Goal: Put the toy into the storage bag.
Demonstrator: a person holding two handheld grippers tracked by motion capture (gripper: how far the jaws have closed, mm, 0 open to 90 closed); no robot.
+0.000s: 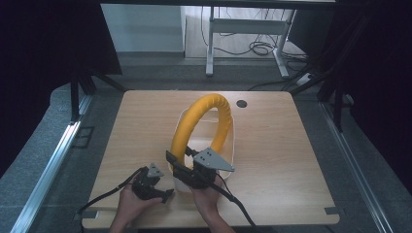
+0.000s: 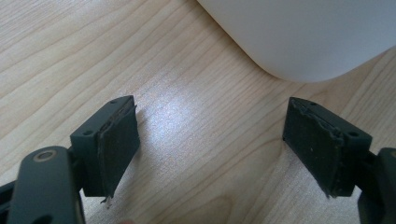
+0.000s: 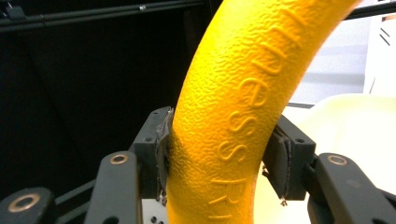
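hand-held gripper (image 3: pixel 219 161) | clamped on yellow foam ring (image 3: pixel 243 102) | white tub (image 3: pixel 355 130) behind

You are working in a lab-type recording bay. Black curtains (image 1: pixel 43 43) are enclosing a single light wood table (image 1: pixel 141 126) on grey carpet (image 1: pixel 34 145). Metal rails (image 1: pixel 48 170) are running along the floor, and loose cables (image 1: pixel 262 48) are lying beneath a white desk frame (image 1: pixel 243 29) behind.

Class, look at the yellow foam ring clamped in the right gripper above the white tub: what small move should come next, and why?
Probably lower the yellow textured foam ring further into the white plastic tub. The right gripper is clamped on it, holding it upright over the tub, while the left gripper waits open over the wooden table.
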